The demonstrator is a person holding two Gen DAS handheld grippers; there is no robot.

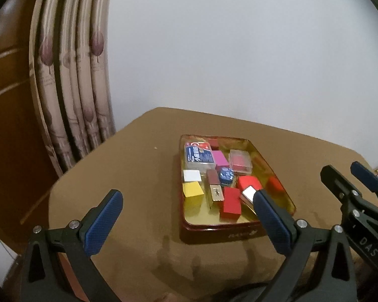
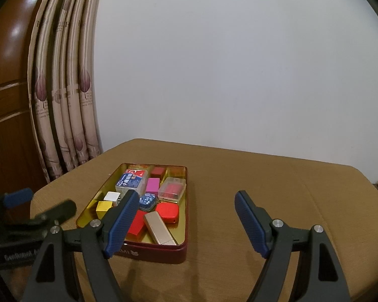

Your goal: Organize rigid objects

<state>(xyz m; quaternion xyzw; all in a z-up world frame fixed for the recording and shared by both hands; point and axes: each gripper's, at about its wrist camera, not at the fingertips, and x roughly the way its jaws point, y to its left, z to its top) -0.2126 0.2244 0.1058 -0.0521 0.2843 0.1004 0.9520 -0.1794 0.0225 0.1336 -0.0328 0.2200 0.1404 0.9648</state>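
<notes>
Both grippers hover over the brown table [image 2: 252, 176], jaws spread wide, nothing between them. Left gripper [image 1: 186, 201] sits just short of the tin's near-left corner, right gripper [image 2: 186, 211] off the tin's near-right side; in the right wrist view its left finger [image 2: 121, 224] overlaps the tin's near edge, contact can't be told. Red tin tray [image 2: 163, 251] with gold inside rests on the table, all the small items inside it. Back left: blue-labelled clear box [image 2: 131, 181]; behind it a dark red block [image 2: 158, 171]. Pink block [image 2: 153, 185] mid-back, clear case with red insert [image 2: 172, 188] back right. White cube [image 2: 111, 196] and yellow cube [image 2: 103, 207] on the left side, just beside each other. Small blue patterned tin [image 2: 147, 200] centre. Rounded red box [image 2: 168, 211] right of centre, gold rectangular case [image 2: 157, 229] lying tilted near the front, red block [image 2: 136, 224] left of it, touching. Patterned curtain [image 2: 63, 100] and wooden panel [image 2: 7, 75] behind on the left, plain wall [image 2: 239, 63] behind the table.
</notes>
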